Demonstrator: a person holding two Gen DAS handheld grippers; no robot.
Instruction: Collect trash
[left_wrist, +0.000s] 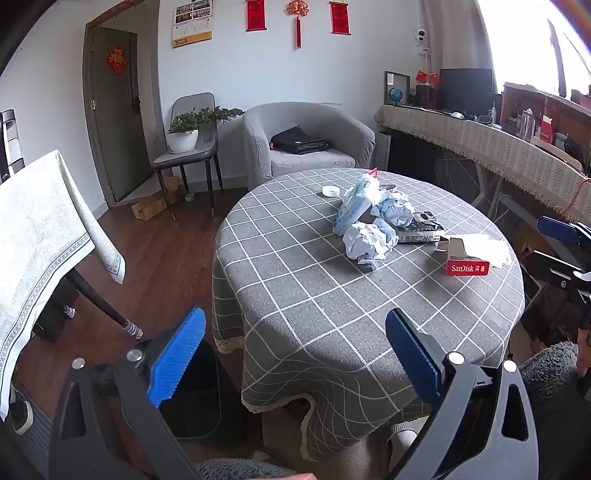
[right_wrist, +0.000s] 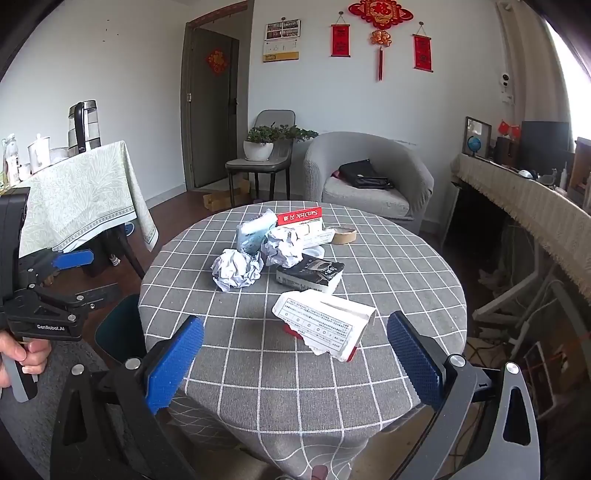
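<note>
Right wrist view is filled mostly by the round table (right_wrist: 388, 266) in its grey checked cloth, on which all the trash is gathered near the centre. No piece has been lifted, so the task is judged to be at its opening step: approach and choice of a first item. A dark bin (left_wrist: 199, 391) is seen on the floor at 7 o'clock of the table in the left wrist view, and it is taken to be where the trash is meant to go.

Nearest the right tool (right_wrist: 295, 354) lies a torn printed paper (right_wrist: 325, 321), just beyond the fingertips at 12 o'clock, with something red under it. Behind that lie a dark packet (right_wrist: 314, 277), two crumpled paper balls (right_wrist: 236, 269) (right_wrist: 284, 245), a pale blue pack (right_wrist: 255, 232), a red SanDisk box (right_wrist: 301, 218) and a tape roll (right_wrist: 343, 234) at 1 o'clock.

The right tool is spread wide and holds nothing. The left tool (left_wrist: 295, 354) is likewise spread wide and empty, held back at the near table edge, with the trash well apart at 1 o'clock.

For the next move, a short forward reach and a lowering onto the printed paper would be called for, with the fingers closed across its raised edge, since a flat sheet may slip on cloth.
</note>
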